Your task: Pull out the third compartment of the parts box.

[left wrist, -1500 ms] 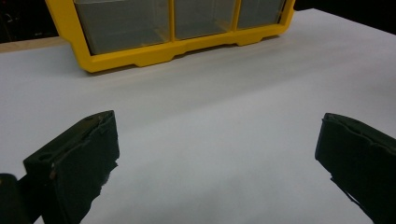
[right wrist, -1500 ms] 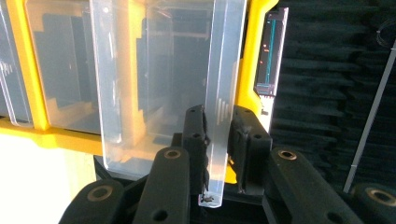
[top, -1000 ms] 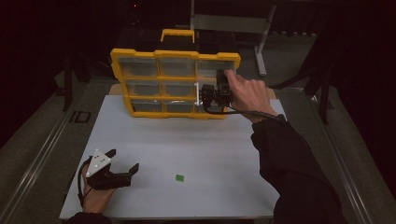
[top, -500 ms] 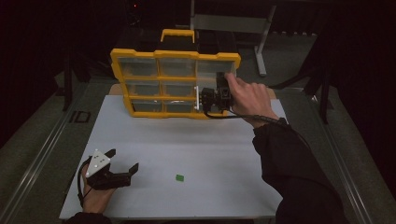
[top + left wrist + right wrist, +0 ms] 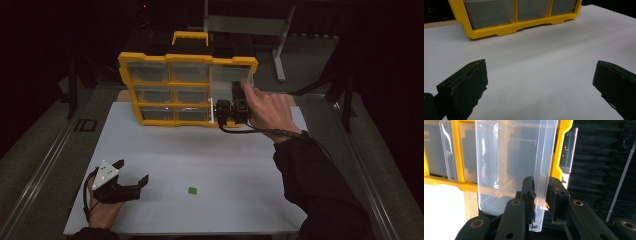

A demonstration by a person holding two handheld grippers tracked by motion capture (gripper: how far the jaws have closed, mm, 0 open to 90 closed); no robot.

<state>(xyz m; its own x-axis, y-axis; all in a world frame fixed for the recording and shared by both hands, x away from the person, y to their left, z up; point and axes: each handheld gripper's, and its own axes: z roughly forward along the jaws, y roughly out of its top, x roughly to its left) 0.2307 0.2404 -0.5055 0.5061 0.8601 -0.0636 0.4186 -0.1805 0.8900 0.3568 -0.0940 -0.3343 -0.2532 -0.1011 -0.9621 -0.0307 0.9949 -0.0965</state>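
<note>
A yellow drawer cabinet (image 5: 170, 59) with clear drawers stands at the far side of the white table (image 5: 210, 155). My right gripper (image 5: 216, 111) is at the cabinet's lower right, shut on the thin front lip of a clear drawer (image 5: 506, 157); its pads (image 5: 528, 192) pinch that lip from both sides. That drawer stands partly out of the yellow frame (image 5: 560, 152). At the table's near left corner my left gripper (image 5: 133, 170) rests in a hand, open and with nothing in it. In the left gripper view the left gripper (image 5: 540, 82) faces the cabinet (image 5: 506, 28) across bare table.
A small green square (image 5: 192, 190) lies flat on the table near the front, right of the left gripper. A dark sleeve and forearm (image 5: 310, 190) reach in from the bottom right. A metal stand (image 5: 280, 45) rises behind the cabinet. Rails (image 5: 45, 165) run along the table's sides.
The right hand has shifted slightly toward the near side, with the drawer lip still in its jaws. The left hand and the green square have not moved.
</note>
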